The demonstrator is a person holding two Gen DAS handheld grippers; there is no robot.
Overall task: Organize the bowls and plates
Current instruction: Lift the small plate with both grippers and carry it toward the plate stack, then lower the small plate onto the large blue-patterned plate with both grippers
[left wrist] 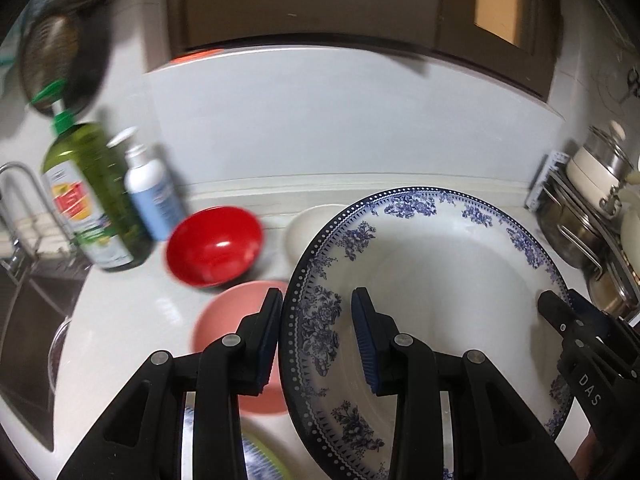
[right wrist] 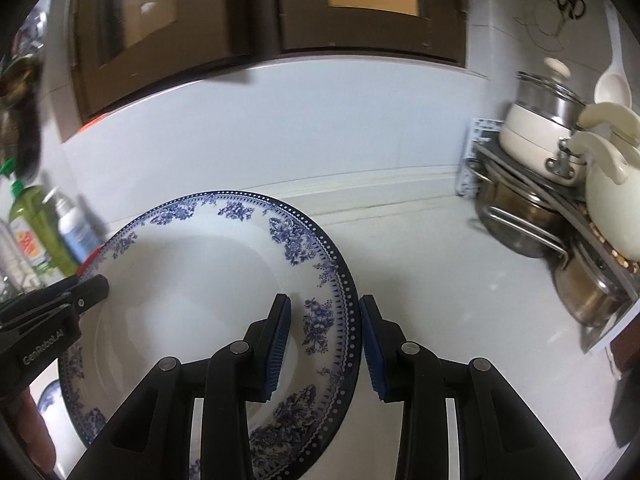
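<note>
Two hand-held grippers are flanking a large white plate (left wrist: 432, 280) with a blue floral border, which is tilting above a pale kitchen counter (left wrist: 120, 312). The left gripper (left wrist: 318, 340) is straddling the plate's left rim, one blue-padded finger lying outside the edge and the other over the plate's inner face; its jaws are standing apart with a clear gap on the inner side, and whether the outer pad is touching the rim cannot be told. The right gripper (right wrist: 326, 344) is doing the same at the opposite rim, its jaws likewise spread wide on either side of the dotted border, not visibly pressing on it.

Beyond the plate's left edge, a red bowl (left wrist: 214, 246) is sitting on the counter, with a pink bowl (left wrist: 228, 328) nearer and partly hidden behind the left gripper's finger. A white bowl (left wrist: 310, 228) is peeking out just behind the plate's far rim. Farther left, a green bottle (left wrist: 94, 196) and a smaller white-and-blue pump bottle (left wrist: 150, 196) are standing side by side near the sink (left wrist: 28, 304).

On the right, steel pots (right wrist: 520, 220) and cream-coloured cookware are crowding a wire rack (right wrist: 560, 200) against the wall. Dark wooden cabinets (right wrist: 256, 8) are hanging above the counter.
</note>
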